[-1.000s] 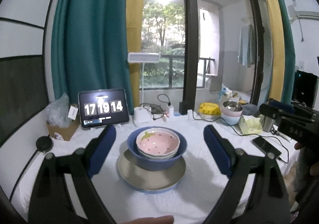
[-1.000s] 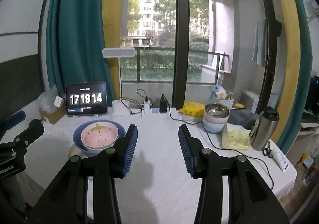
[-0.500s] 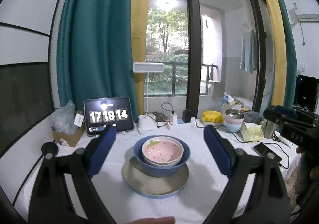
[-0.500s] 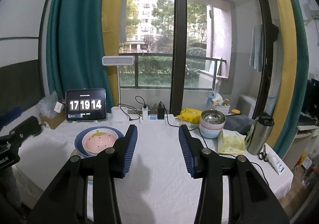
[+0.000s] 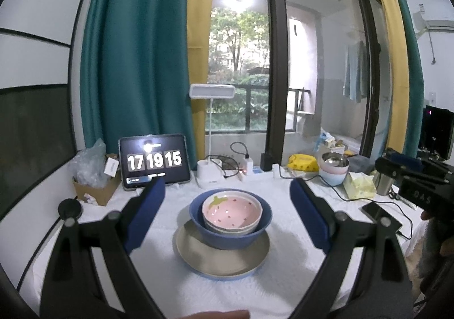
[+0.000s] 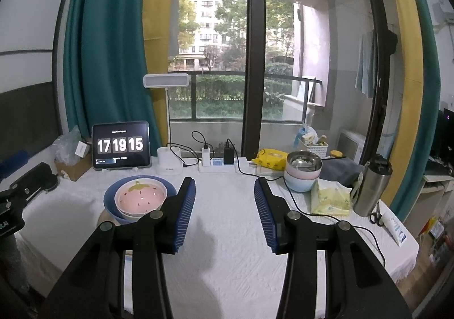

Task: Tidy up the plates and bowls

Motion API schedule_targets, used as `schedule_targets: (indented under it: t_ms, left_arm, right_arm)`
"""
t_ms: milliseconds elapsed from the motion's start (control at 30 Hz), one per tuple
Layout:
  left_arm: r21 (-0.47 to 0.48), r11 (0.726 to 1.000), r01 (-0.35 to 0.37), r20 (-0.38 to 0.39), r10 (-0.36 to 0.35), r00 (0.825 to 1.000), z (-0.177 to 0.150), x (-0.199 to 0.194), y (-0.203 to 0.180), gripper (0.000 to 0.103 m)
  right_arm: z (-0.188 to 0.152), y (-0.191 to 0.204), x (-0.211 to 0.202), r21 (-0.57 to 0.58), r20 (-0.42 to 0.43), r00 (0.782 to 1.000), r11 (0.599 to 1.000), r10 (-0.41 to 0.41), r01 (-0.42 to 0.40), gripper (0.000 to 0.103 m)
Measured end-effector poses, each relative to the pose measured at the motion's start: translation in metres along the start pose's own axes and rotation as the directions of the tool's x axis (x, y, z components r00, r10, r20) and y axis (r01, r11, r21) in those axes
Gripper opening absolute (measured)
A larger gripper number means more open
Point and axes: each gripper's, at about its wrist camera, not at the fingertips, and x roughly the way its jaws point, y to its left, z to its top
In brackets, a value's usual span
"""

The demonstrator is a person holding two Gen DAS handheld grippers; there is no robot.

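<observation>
A pink strawberry bowl (image 5: 231, 209) sits inside a blue bowl (image 5: 229, 233), which stands on a beige plate (image 5: 224, 260) with a blue rim. My left gripper (image 5: 225, 188) hovers just in front of this stack, open wide, with its blue pads on either side of it and touching nothing. In the right wrist view the same stack (image 6: 140, 196) lies to the left of my right gripper (image 6: 224, 188), which is open over bare cloth. A steel bowl on pink and pale blue bowls (image 6: 302, 174) stands at the back right.
A tablet clock (image 5: 154, 161), a desk lamp base (image 5: 208, 174) and a power strip (image 6: 217, 164) with cables line the back of the white-clothed table (image 6: 227, 262). A thermos (image 6: 370, 188), tissue pack (image 6: 330, 199), scissors (image 6: 376, 216) and phone (image 5: 381, 215) crowd the right side.
Both grippers keep their place and their openings. Only the clock on the tablet has ticked on one second.
</observation>
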Motion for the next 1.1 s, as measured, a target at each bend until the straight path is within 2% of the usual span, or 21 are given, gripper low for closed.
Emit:
schedule_targets:
  t_ms: [1100]
  left_arm:
    - [-0.004, 1.000, 0.005, -0.022, -0.005, 1.000, -0.0025, 0.0045, 0.0008, 0.091]
  right_arm:
    - [-0.0016, -0.0052, 0.0017, 0.009, -0.010, 1.000, 1.000, 0.001, -0.001, 0.046]
